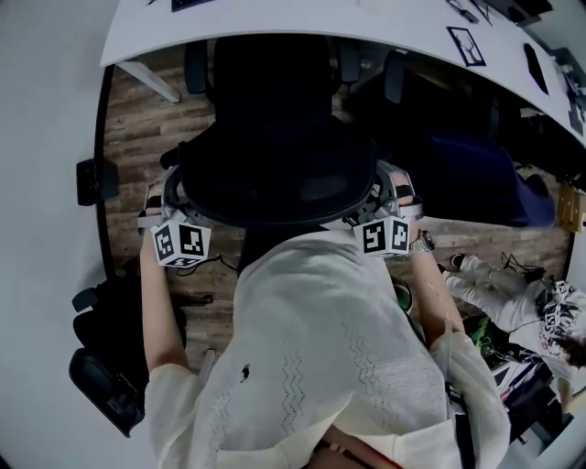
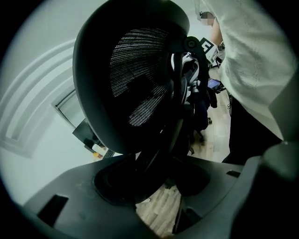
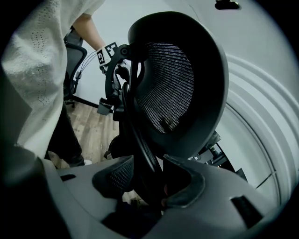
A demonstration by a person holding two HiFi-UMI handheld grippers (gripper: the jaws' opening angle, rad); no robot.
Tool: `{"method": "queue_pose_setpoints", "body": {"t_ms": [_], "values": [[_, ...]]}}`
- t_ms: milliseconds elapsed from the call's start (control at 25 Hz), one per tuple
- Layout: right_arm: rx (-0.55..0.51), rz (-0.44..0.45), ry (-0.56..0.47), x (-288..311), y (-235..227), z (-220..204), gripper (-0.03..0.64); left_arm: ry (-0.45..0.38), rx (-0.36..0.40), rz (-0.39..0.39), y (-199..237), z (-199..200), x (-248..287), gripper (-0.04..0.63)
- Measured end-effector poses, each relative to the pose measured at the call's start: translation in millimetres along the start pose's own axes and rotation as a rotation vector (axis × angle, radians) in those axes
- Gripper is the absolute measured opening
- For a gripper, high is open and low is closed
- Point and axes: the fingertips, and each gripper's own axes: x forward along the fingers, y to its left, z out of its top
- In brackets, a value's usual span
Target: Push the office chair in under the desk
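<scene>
- Two grippers sit on the back of the chair (image 1: 275, 156), on the side facing away from the desk (image 1: 275, 23).
- The black mesh chair has its seat front and armrests at the desk's edge, partly under the top. Its back still stands out clear of the desk.
- The left gripper (image 2: 156, 186) straddles the left rim of the chair back. Its fingers (image 2: 70, 196) are spread wide, and the floor (image 1: 137, 119) shows beside the rim, so there is no clamp.
- The right gripper (image 3: 148, 186) straddles the right rim. Its fingers (image 3: 219, 186) seem pressed against the rim on both sides, though the picture is dim there.
- A person (image 1: 320, 366) in a white top stands behind the chair, farther from the desk.
- Another chair (image 1: 439, 119), also dark, is tucked under the desk alongside.
</scene>
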Motion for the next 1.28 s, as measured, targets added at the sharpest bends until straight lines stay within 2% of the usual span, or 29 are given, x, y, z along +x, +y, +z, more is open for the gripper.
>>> {"method": "queue_pose_setpoints", "body": {"t_ms": [920,1280], "values": [[0.057,-0.012,0.044,64,-28,34,0.199,-0.073,0.024,-0.033,68,-34,34,0.216],[0.084,0.018,0.058,93,-47,43,0.198,-0.091,0.026,-0.043,95,-43,52,0.216]]}}
